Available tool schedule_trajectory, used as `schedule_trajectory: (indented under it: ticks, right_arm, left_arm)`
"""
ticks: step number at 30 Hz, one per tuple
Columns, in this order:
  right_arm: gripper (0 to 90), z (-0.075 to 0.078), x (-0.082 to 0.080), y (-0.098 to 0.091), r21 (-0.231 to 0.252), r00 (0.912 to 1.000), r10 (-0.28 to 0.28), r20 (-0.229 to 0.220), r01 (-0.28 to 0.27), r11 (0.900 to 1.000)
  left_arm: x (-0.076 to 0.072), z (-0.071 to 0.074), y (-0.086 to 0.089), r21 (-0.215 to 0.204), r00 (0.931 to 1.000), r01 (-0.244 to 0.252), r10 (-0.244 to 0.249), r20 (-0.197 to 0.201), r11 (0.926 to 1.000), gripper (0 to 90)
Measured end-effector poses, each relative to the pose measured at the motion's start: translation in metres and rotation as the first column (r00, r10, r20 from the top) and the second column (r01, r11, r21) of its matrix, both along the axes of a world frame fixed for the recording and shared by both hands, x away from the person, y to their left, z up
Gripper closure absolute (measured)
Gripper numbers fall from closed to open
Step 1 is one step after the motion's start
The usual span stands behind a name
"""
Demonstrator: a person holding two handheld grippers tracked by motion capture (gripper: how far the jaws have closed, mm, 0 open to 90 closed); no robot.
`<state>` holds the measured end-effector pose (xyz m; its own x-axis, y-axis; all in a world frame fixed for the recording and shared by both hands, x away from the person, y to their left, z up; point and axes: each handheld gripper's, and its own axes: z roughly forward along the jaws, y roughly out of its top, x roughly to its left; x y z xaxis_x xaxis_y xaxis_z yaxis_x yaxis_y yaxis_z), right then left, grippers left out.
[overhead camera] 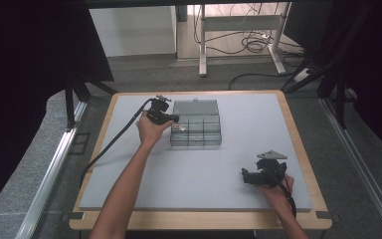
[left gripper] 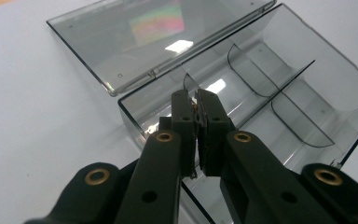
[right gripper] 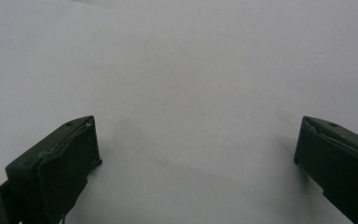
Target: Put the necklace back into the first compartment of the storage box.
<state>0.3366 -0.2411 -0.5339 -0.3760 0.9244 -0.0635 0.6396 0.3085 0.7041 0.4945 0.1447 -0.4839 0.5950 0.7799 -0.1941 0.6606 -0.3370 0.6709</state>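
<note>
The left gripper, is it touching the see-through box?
Cannot tell. In the left gripper view, the left gripper has its jaws nearly shut over the clear box, pinching something thin, but whether they press a divider or wall is unclear.

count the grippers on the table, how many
2: the left gripper is at the left end of the open clear box; the right gripper is near the table's front right.
</note>
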Motion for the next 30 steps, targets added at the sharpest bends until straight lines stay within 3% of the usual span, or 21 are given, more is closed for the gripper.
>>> schedule_trajectory:
  ticks: [8, 11, 13, 17, 18, 22, 27, 30]
  right_arm:
    - [0.0, 0.000, 0.000, 0.000, -0.001, 1.0000, 0.000, 0.001, 0.000, 1.0000]
    - [0.0, 0.000, 0.000, 0.000, -0.002, 1.0000, 0.000, 0.001, 0.000, 1.0000]
    - [0.0, 0.000, 0.000, 0.000, -0.002, 1.0000, 0.000, 0.001, 0.000, 1.0000]
    - [0.0, 0.000, 0.000, 0.000, -0.002, 1.0000, 0.000, 0.001, 0.000, 1.0000]
    - [0.0, 0.000, 0.000, 0.000, -0.002, 1.0000, 0.000, 0.001, 0.000, 1.0000]
    - [0.0, 0.000, 0.000, 0.000, -0.002, 1.0000, 0.000, 0.001, 0.000, 1.0000]
    - [0.0, 0.000, 0.000, 0.000, -0.003, 1.0000, -0.001, 0.001, 0.001, 1.0000]
    - [0.0, 0.000, 0.000, 0.000, -0.003, 1.0000, -0.001, 0.001, 0.001, 1.0000]
  left_arm:
    - [-0.003, -0.003, -0.003, 0.020, 1.0000, 0.002, -0.002, 0.000, 0.9998, 86.5]
    - [-0.003, -0.003, -0.002, 0.022, 1.0000, -0.005, 0.005, 0.004, 0.9998, 82.4]
    - [-0.004, -0.004, -0.001, 0.015, 0.9999, -0.011, 0.011, 0.004, 0.9998, 75.8]
    - [-0.011, 0.001, 0.003, -0.028, 0.9996, -0.004, 0.005, 0.028, 0.9996, 70.8]
    - [-0.016, 0.004, 0.005, -0.049, 0.9993, 0.005, -0.003, 0.036, 0.9988, 69.0]
    - [-0.028, 0.009, 0.011, -0.069, 0.9980, 0.017, -0.013, 0.062, 0.9975, 63.2]
    - [-0.057, 0.015, 0.026, -0.112, 0.9958, 0.035, -0.026, 0.088, 0.9931, 54.7]
    - [-0.073, 0.016, 0.035, -0.137, 0.9962, 0.043, -0.032, 0.082, 0.9896, 51.5]
